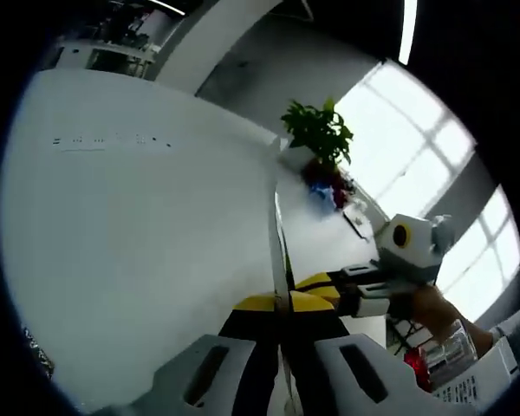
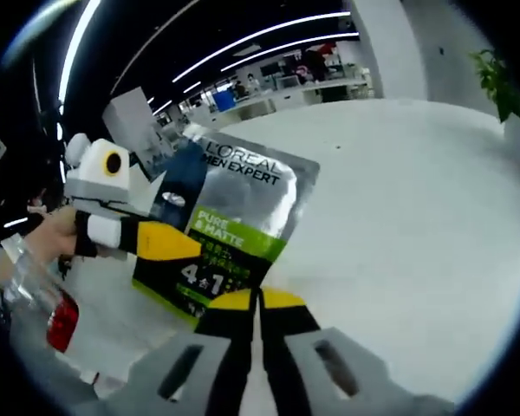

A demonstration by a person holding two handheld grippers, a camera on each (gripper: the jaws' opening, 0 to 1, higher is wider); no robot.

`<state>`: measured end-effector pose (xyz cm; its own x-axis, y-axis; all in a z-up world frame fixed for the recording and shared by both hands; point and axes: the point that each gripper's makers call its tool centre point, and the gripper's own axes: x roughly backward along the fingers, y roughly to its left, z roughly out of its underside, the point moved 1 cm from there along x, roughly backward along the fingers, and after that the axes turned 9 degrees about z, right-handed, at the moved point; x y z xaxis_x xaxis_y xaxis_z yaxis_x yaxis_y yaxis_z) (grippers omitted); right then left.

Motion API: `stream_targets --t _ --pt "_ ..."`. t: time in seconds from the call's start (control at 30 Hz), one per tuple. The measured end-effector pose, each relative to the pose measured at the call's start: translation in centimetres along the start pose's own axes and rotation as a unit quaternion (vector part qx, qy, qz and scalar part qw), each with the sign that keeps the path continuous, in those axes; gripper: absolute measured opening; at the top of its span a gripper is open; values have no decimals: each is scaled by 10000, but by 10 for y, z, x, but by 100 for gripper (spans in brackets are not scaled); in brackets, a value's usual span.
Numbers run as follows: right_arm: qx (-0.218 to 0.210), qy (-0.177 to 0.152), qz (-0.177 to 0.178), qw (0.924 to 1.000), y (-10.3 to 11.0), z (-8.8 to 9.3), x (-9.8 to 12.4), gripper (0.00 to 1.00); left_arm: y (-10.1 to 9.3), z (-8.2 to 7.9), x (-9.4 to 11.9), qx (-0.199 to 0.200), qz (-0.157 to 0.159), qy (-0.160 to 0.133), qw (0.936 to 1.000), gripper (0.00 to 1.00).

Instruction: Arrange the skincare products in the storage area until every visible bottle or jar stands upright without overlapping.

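Observation:
A silver sachet printed L'Oreal Men Expert, with a green band, hangs above the white table. My right gripper is shut on its lower edge. In the right gripper view, my left gripper comes in from the left and pinches the sachet's side. In the left gripper view the sachet appears edge-on as a thin line between my left gripper's shut jaws, and my right gripper holds it from the right. A clear bottle with a red cap stands low on the left.
The white table spreads wide to the left. At its far end stand a green plant and red and blue items. A white printed box sits beside the clear bottle. A hand holds the right gripper.

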<state>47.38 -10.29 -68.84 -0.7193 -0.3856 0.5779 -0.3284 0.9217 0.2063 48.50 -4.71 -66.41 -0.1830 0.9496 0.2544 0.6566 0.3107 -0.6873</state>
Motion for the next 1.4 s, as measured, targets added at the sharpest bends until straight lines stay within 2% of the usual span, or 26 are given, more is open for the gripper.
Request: stream_targets --t 0.13,0.3,0.6,0.87,1.4 --pt "71 -126 18 9999 2 -8 6 2 -4 -5 11 -374 -193 1 9991 0" --pt "98 -261 17 9996 4 -15 17 3 -10 -10 25 -565 -309 -71 9979 0" --pt "285 -382 -103 9988 13 -18 34 9 -18 -23 46 -770 -452 -274 9956 0" --pt "350 -465 -151 9982 21 -22 46 7 -21 -37 63 -916 -561 -469 9931 0" --pt "357 -699 -220 9967 36 -29 78 9 -35 -44 101 -1139 -798 -758 9874 0"
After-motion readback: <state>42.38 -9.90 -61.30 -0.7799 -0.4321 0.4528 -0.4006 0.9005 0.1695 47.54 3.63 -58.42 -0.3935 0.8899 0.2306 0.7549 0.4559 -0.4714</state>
